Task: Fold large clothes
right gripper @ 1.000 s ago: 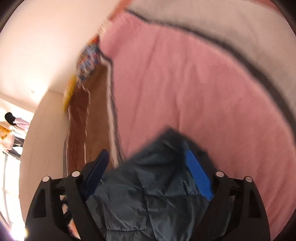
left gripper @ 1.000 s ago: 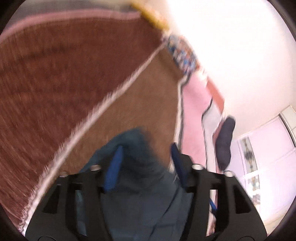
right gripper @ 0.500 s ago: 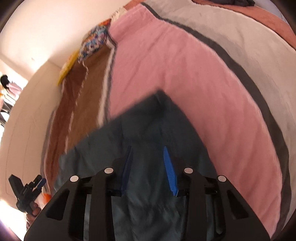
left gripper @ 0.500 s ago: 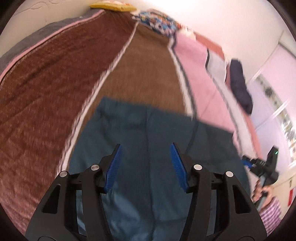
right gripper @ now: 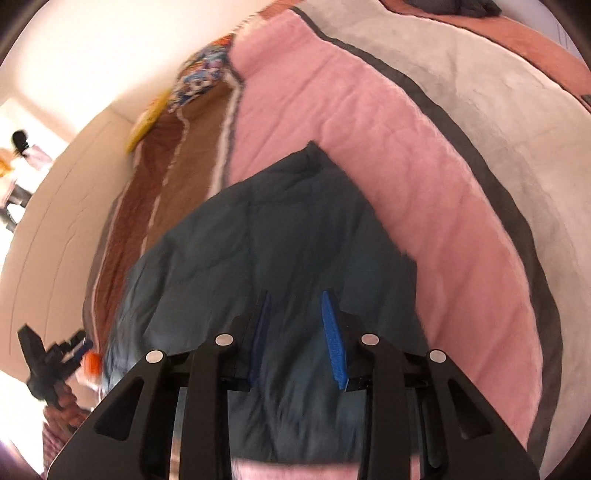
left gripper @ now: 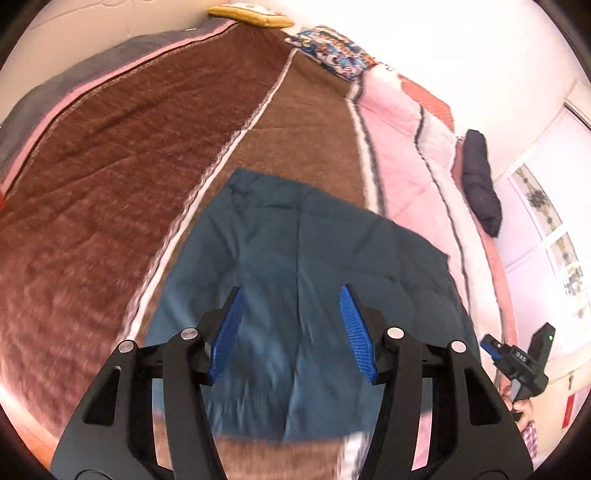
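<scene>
A dark teal garment (left gripper: 295,280) lies spread flat on the bed, across the brown blanket and the pink one; it also shows in the right wrist view (right gripper: 280,251). My left gripper (left gripper: 291,295) hovers above its near part, jaws wide open and empty. My right gripper (right gripper: 295,299) hovers above the same garment, jaws partly open and empty. The right gripper also shows at the right edge of the left wrist view (left gripper: 517,358), and the left gripper at the left edge of the right wrist view (right gripper: 51,358).
The bed carries a brown blanket (left gripper: 110,166) and a pink and white blanket (right gripper: 406,147). A patterned pillow (left gripper: 332,51) and a yellow pillow (left gripper: 251,14) lie at the head. A dark bundle of clothing (left gripper: 480,184) lies at the far right side.
Both grippers have let go of the garment and pulled back. It was bunched between the jaws a second ago and now lies spread flat on the bed.
</scene>
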### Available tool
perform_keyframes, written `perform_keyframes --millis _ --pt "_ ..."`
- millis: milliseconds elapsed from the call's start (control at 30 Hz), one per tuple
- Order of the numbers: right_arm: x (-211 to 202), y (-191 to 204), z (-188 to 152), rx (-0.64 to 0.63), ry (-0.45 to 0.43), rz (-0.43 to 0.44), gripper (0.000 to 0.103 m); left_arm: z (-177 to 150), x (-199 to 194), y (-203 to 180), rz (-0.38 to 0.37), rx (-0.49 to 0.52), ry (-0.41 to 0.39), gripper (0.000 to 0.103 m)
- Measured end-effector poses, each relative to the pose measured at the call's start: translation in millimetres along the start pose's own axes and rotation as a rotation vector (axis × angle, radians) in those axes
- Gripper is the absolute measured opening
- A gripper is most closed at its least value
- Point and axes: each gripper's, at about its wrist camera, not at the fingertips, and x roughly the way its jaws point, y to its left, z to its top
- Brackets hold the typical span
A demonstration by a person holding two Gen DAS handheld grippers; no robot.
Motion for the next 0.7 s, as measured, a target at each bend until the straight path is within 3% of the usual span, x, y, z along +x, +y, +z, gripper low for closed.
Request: perform_keyframes --millis 167,400,533,700 --pt "8.2 53.9 -28.6 -0.094 0.052 0.097 0.032 -51.9 -33.6 3.0 0.016 -0.012 -0.004 0.054" --pt "57.8 152.1 -27.2 -0.246 0.084 0.110 0.032 -126.6 -43.9 11.7 -0.003 -0.022 0.002 0.054" --pt "106.3 188.6 -16.7 -0.287 0.117 0.014 0.032 -152.0 -42.0 15.5 -0.036 -0.006 0.024 0.054" --pt "164.4 185.7 -16.2 -0.275 0.189 -0.164 0.026 -163.5 -35.2 21.5 -0.112 -0.010 0.055 0.054"
